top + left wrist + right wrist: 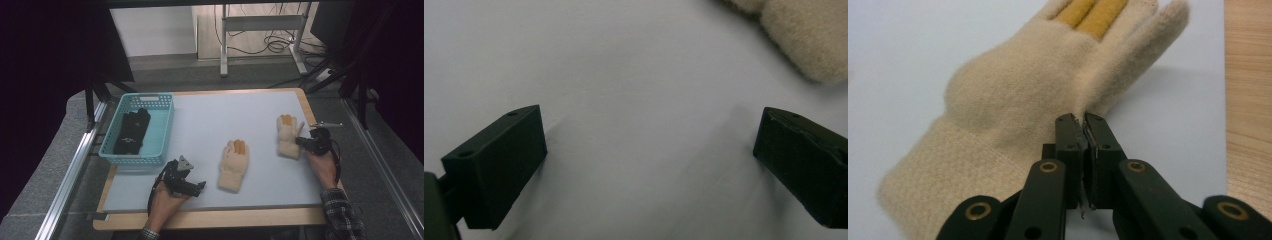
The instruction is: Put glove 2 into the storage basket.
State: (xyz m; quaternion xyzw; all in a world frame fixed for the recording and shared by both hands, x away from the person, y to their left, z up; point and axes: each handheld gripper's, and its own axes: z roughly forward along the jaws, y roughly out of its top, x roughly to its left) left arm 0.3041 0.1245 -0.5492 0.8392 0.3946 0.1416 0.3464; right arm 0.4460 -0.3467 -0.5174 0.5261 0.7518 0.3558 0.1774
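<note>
Overhead, the desk's grey mat (260, 120) carries a basket (162, 131) at its left edge; left gripper (186, 186) gapes empty, right gripper (306, 142) pinches the right glove (288, 137).

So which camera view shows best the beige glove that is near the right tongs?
The right gripper view: the beige glove lies close, its cuff, palm and yellow finger patches clear, the right tongs shut at its edge. The high view shows the same glove small, by the table's right side.
</note>
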